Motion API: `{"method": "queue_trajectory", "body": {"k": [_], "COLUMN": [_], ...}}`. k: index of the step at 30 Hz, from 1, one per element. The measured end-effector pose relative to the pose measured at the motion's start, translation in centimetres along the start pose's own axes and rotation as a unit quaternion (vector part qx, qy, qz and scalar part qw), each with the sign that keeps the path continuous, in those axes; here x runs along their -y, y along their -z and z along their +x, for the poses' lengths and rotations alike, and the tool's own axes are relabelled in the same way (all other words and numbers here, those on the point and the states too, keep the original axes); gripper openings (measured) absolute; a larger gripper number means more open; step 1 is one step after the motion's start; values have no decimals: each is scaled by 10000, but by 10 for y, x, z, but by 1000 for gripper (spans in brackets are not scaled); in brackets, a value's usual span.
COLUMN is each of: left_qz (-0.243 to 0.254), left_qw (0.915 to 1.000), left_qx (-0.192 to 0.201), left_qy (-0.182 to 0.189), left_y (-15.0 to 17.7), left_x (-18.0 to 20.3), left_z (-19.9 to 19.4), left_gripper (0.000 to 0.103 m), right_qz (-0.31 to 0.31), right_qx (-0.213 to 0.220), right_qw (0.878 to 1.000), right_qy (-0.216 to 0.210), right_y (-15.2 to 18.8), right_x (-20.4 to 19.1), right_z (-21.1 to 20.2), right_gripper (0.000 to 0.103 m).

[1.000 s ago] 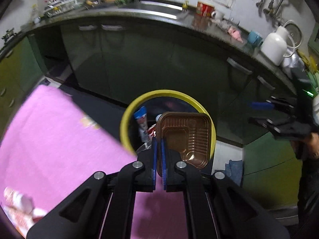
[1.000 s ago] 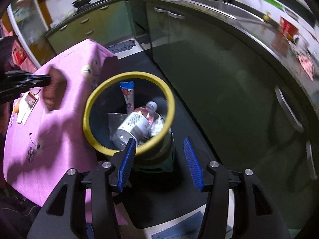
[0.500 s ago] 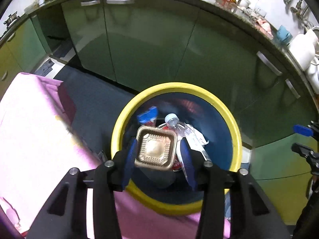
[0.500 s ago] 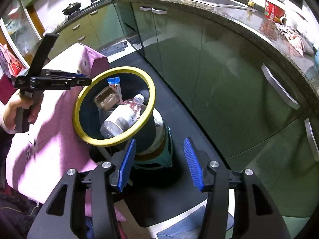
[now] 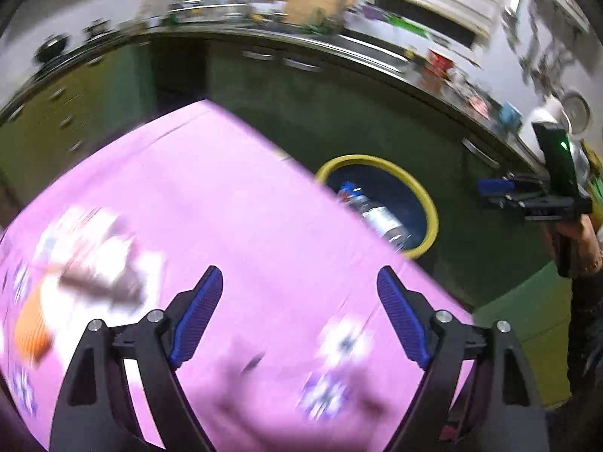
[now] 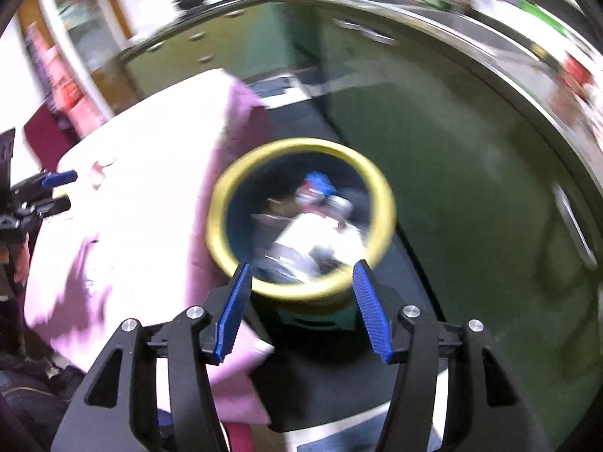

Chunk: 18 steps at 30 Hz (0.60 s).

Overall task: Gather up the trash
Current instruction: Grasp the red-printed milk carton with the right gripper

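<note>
Pink cloth point(image 5: 233, 226) lies under the left gripper point(image 5: 299, 293), opening with nothing between its pads. Right gripper point(image 6: 301, 288), also opening and empty, hangs above the yellow-rimmed bin point(image 6: 226, 188).

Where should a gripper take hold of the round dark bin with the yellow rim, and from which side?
Take the round dark bin with the yellow rim by the rim itself, from above, one finger inside and one outside; the mouth looks too wide to span. Probably choose the near side or the green cabinet side, since the pink tablecloth hangs against the other.
</note>
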<state>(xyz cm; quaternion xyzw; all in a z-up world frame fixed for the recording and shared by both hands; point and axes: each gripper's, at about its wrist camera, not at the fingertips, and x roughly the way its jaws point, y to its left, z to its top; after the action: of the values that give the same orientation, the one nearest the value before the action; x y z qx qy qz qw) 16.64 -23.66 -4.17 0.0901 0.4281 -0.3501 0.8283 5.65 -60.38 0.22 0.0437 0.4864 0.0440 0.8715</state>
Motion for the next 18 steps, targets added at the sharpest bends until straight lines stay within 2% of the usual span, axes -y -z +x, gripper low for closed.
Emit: {"method": "queue_trajectory", "body": {"k": [3, 8, 13, 16, 18], "left_qz": [-566, -1249, -1704, -1790, -1807], "left_qw": [9963, 9847, 9763, 9759, 9757], "left_qx": [282, 416, 476, 447, 427], "left_qy": [-574, -1146, -1242, -1169, -1162], "left_y": [42, 91, 121, 128, 127], "left_x": [-40, -87, -113, -123, -125], "left_z": [-41, -83, -101, -104, -101], "left_gripper": [91, 94, 94, 94, 94], "right_qz": [-644, -1624, -2425, -2978, -3179], "right_qx": [-49, -182, -250, -227, -246], "right_qw": [9969, 9806, 9588, 9411, 9337], "right_qy": [-455, -1085, -1457, -1584, -1630], "right_y": [-33, -83, -116, -128, -132], "right_x": [-59, -157, -246, -294, -310], "right_z": [20, 57, 91, 114, 127], "right_gripper": [57, 60, 60, 60, 60]}}
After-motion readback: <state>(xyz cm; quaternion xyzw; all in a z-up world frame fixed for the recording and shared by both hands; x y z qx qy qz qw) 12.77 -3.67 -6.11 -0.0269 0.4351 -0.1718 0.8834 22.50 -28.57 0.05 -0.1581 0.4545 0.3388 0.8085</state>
